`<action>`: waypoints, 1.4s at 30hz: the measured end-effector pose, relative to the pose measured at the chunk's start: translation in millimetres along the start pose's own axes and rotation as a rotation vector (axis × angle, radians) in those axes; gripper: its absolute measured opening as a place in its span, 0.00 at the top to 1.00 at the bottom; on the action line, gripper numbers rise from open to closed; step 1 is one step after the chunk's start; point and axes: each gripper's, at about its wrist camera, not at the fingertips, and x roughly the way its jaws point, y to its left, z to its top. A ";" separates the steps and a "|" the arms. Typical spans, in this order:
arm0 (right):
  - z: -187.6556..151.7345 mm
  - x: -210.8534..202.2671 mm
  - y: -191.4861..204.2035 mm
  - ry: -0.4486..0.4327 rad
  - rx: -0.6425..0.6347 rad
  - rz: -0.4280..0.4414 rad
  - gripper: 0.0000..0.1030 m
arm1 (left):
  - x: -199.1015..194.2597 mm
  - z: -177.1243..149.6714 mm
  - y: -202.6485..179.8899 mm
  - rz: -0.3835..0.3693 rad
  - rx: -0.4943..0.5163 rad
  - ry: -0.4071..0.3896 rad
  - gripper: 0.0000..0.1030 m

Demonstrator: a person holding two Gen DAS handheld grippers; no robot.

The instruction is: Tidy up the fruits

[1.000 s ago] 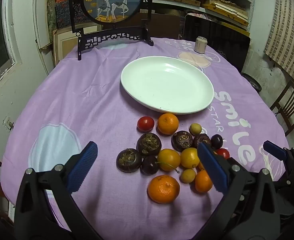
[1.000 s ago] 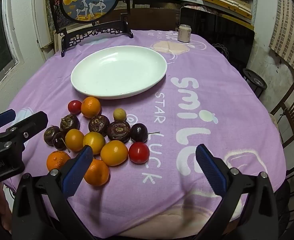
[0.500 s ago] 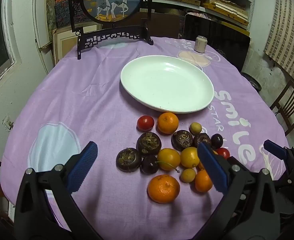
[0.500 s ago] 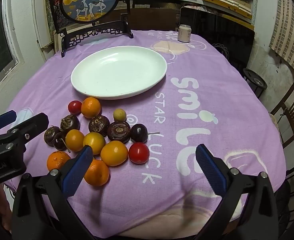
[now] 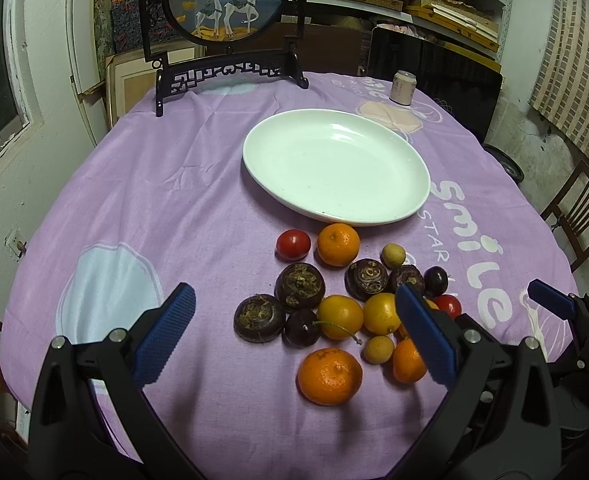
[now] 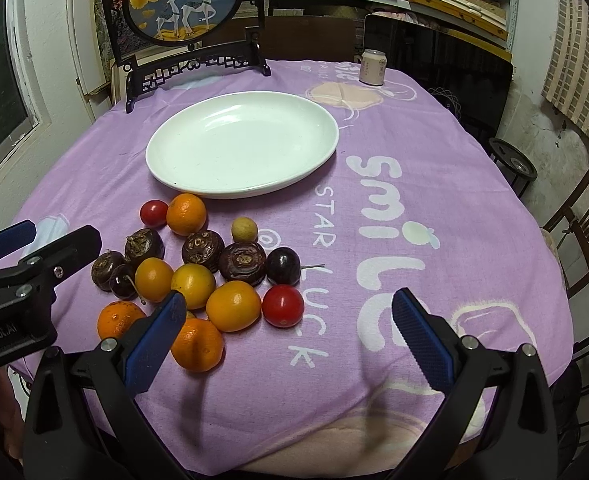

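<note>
A pile of fruit lies on the purple tablecloth: orange tangerines point(image 5: 330, 376) point(image 6: 186, 214), red tomatoes point(image 5: 293, 244) point(image 6: 282, 305), dark brown water chestnuts point(image 5: 300, 285) point(image 6: 242, 263), dark cherries point(image 6: 283, 265), and small yellow fruits point(image 6: 244, 229). An empty white plate point(image 5: 336, 166) point(image 6: 242, 144) sits just beyond the pile. My left gripper point(image 5: 294, 334) hovers open over the near side of the pile, holding nothing. My right gripper point(image 6: 288, 334) is open too, to the right of the pile near the table's front edge. Each gripper shows at the edge of the other's view.
A round painted screen on a black stand point(image 5: 226, 20) point(image 6: 186, 12) stands at the table's far edge. A small can point(image 5: 403, 87) point(image 6: 373, 67) sits at the far right. A wooden chair point(image 6: 586, 216) stands to the right of the table.
</note>
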 end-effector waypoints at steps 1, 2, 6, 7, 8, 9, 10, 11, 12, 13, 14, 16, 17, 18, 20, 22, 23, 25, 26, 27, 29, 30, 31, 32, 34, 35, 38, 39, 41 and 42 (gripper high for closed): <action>-0.2 0.4 -0.5 0.000 0.000 0.000 0.01 | 0.5 -0.9 0.5 0.000 0.000 0.000 0.02; -0.2 0.4 -0.6 0.000 0.000 0.000 0.01 | 0.2 -0.2 0.2 0.000 -0.001 0.000 0.02; -0.6 1.0 -1.6 0.000 0.001 0.000 0.01 | 1.2 -0.8 0.6 0.000 -0.002 0.001 0.02; -0.3 1.2 1.4 0.000 0.000 -0.001 0.01 | 1.2 -0.7 0.6 0.000 -0.001 0.001 0.02; -0.2 1.1 1.6 0.000 0.000 -0.001 0.01 | 1.4 -0.8 0.8 0.000 -0.001 0.001 0.02; -0.2 1.3 1.3 0.000 0.001 0.000 0.01 | 1.3 -0.7 0.8 -0.001 -0.002 0.001 0.02; -0.2 1.2 1.7 0.000 0.001 -0.001 0.01 | 1.3 -0.6 0.8 0.000 -0.002 0.001 0.02; -0.3 1.3 1.3 0.000 0.001 0.000 0.01 | 1.6 -1.0 1.0 -0.001 -0.002 0.002 0.02; -0.3 1.4 1.4 0.001 0.000 0.000 0.01 | 1.4 -0.6 0.8 -0.001 -0.002 0.002 0.02; -0.4 1.4 1.4 0.001 0.000 0.000 0.01 | 1.3 -0.5 0.8 -0.001 -0.002 0.002 0.02; -0.4 1.5 1.5 0.001 0.000 0.000 0.01 | 1.5 -0.7 0.9 -0.001 -0.002 0.002 0.02; -0.4 1.5 1.8 0.001 0.000 0.000 0.01 | 1.4 -0.5 0.9 -0.001 -0.002 0.003 0.02; -0.5 1.6 1.7 0.001 0.000 0.000 0.01 | 1.6 -0.7 0.9 -0.001 -0.003 0.003 0.02; -0.4 1.5 2.1 0.001 0.000 0.000 0.01 | 2.0 -1.2 1.2 -0.001 -0.003 0.003 0.02; -0.6 1.8 1.9 0.001 0.000 0.000 0.01 | 2.1 -1.6 1.3 -0.001 -0.003 0.004 0.02; -0.7 1.8 2.4 0.001 0.000 0.000 0.01 | 2.3 -1.3 0.0 -0.001 -0.003 0.004 0.02; -0.9 1.9 2.2 0.001 0.000 0.000 0.01 | 2.4 -1.5 0.0 -0.001 -0.003 0.004 0.02; -1.0 2.1 2.3 0.001 0.000 0.000 0.01 | 2.9 -2.5 0.2 -0.001 -0.004 0.004 0.02; -1.1 2.1 2.4 0.001 0.000 0.000 0.01 | 2.5 -1.4 0.0 -0.001 -0.003 0.005 0.02; -1.1 2.0 2.8 0.001 0.000 0.000 0.01 | 2.4 -1.3 0.0 -0.001 -0.003 0.005 0.02; -1.2 2.2 2.8 0.002 0.000 0.000 0.01 | 2.6 -1.7 0.2 -0.001 -0.003 0.005 0.02; -1.2 2.6 2.8 0.002 0.000 0.000 0.01 | 2.5 -1.3 0.1 -0.002 -0.003 0.006 0.02; -1.1 2.9 2.9 0.002 0.000 0.000 0.01 | 2.5 -1.3 0.0 -0.002 -0.004 0.006 0.02; -2.0 1.8 3.3 0.003 0.000 0.001 0.01 | 3.1 -2.4 0.2 -0.001 -0.004 0.006 0.02; -2.0 2.0 3.8 0.003 0.000 0.000 0.01 | 2.5 -1.3 0.1 -0.002 -0.003 0.006 0.02; -1.9 2.3 3.6 0.003 0.000 0.001 0.01 | 2.8 -1.6 0.2 -0.002 -0.004 0.007 0.02; -1.8 2.8 3.8 0.004 0.000 0.001 0.01 | 2.7 -1.3 0.2 -0.002 -0.004 0.007 0.02; -1.8 2.7 4.3 0.004 0.000 0.001 0.01 | 5.5 -4.2 -0.1 -0.002 -0.004 0.007 0.02; -1.7 3.2 4.0 0.004 -0.001 0.001 0.01 | 5.7 -4.6 -0.1 -0.002 -0.004 0.007 0.02; -1.7 3.2 4.0 0.004 -0.001 0.001 0.01 | 6.1 -5.1 0.0 -0.002 -0.004 0.008 0.02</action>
